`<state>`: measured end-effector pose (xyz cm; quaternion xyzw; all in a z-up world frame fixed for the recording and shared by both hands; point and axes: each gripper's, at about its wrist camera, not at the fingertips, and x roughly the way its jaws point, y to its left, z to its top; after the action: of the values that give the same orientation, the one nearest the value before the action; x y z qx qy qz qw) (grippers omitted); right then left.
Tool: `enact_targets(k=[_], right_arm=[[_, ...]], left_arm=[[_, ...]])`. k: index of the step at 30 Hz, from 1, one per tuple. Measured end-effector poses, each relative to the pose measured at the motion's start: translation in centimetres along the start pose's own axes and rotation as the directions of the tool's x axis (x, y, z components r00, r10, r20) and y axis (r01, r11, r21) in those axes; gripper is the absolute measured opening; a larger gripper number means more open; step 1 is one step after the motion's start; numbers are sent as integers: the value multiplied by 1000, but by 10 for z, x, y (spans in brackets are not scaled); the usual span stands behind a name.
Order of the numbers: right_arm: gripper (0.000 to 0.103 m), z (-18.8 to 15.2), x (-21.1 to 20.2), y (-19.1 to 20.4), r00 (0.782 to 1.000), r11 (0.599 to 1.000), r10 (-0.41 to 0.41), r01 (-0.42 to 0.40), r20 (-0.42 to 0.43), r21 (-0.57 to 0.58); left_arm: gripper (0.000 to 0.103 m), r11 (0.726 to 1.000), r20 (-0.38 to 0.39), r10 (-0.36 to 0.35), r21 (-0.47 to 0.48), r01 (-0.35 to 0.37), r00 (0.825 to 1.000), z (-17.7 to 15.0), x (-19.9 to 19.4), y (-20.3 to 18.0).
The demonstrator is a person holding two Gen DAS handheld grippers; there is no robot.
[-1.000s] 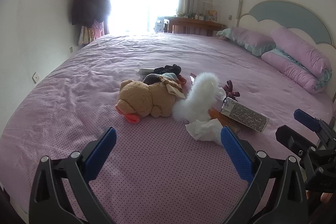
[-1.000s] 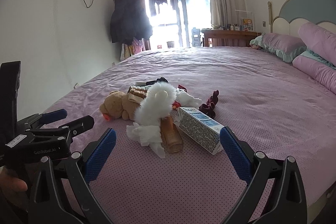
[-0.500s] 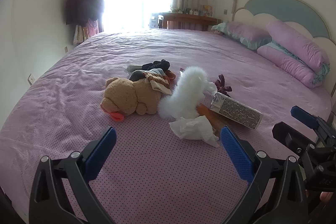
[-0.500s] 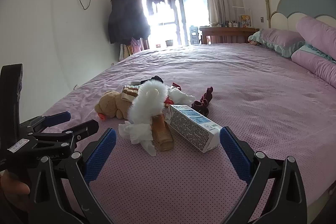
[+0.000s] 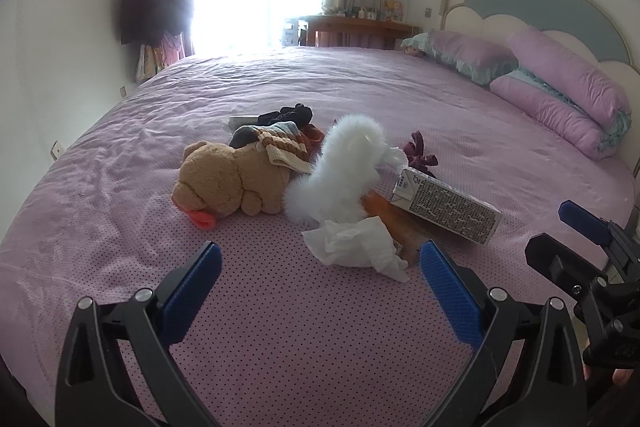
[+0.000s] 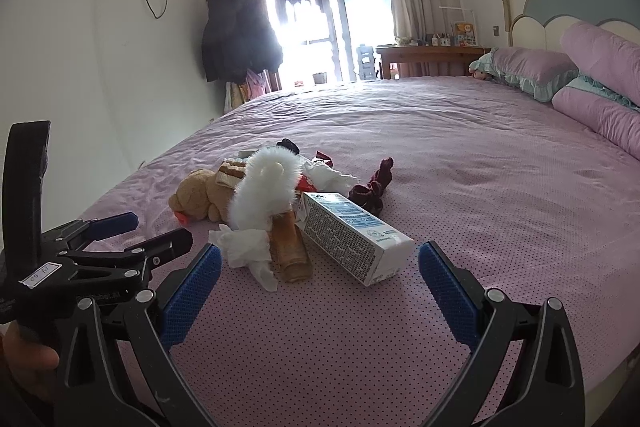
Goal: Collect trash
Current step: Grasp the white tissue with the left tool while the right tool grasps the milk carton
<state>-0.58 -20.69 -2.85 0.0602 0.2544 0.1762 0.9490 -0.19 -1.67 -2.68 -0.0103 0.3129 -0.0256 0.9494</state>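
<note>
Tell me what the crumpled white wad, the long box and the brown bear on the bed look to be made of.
Crumpled white wad: thin tissue paper, matte, judging by its soft irregular creases. Long box: printed cardboard, slightly glossy, with sharp folded edges and a dotted pattern. Brown bear: plush fabric, nubbly pile, probably stuffed since it looks rounded and soft.

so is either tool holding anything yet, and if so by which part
Nothing is held. The left tool and right tool are both open and empty above the bed, short of the crumpled tissue and the carton.
</note>
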Motion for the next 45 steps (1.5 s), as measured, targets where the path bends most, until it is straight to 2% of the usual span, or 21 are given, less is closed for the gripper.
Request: enact_targets(k=[6, 14, 21, 26, 28, 29, 33, 34, 35, 39, 45], right_arm=[[95, 0, 6, -8, 1000, 1000, 0, 0, -9, -1], [95, -1, 16, -21, 1000, 1000, 4, -4, -28, 12], [95, -4, 28, -32, 999, 1000, 0, 1, -50, 30], [95, -6, 37, -35, 998, 999, -2, 5, -66, 33], [95, -6, 38, -35, 998, 1000, -3, 5, -68, 29], [95, -5, 39, -35, 998, 1000, -6, 8, -67, 26], [95, -4, 44, -37, 997, 1000, -4, 6, -71, 24], [95, -3, 45, -38, 997, 1000, 1, 1, -72, 24], [95, -2, 47, -38, 997, 1000, 6, -4, -73, 21], [95, -1, 57, -39, 996, 999, 35, -36, -85, -16], [95, 1, 72, -45, 988, 993, 98, -105, -122, -54]], left_arm=[[99, 1000, -8, 10, -6, -10, 1000, 0, 13, -2], [99, 999, -59, 33, -21, -34, 998, -4, 48, -4], [99, 997, -96, -8, -71, 1, 995, -2, 79, 3], [99, 990, -123, -91, -123, 75, 988, 1, 99, 5], [94, 986, -116, -120, -132, 105, 986, -1, 100, 4], [85, 985, -116, -127, -132, 111, 985, -3, 101, 3], [58, 988, -135, -121, -114, 106, 983, -7, 105, 0], [53, 983, -127, -149, -125, 133, 981, -7, 104, 1], [42, 975, -119, -187, -144, 170, 975, -7, 104, 4], [33, 959, -116, -240, -181, 217, 964, -9, 103, 9], [31, 949, -59, -284, -160, 271, 957, -15, 82, 10]])
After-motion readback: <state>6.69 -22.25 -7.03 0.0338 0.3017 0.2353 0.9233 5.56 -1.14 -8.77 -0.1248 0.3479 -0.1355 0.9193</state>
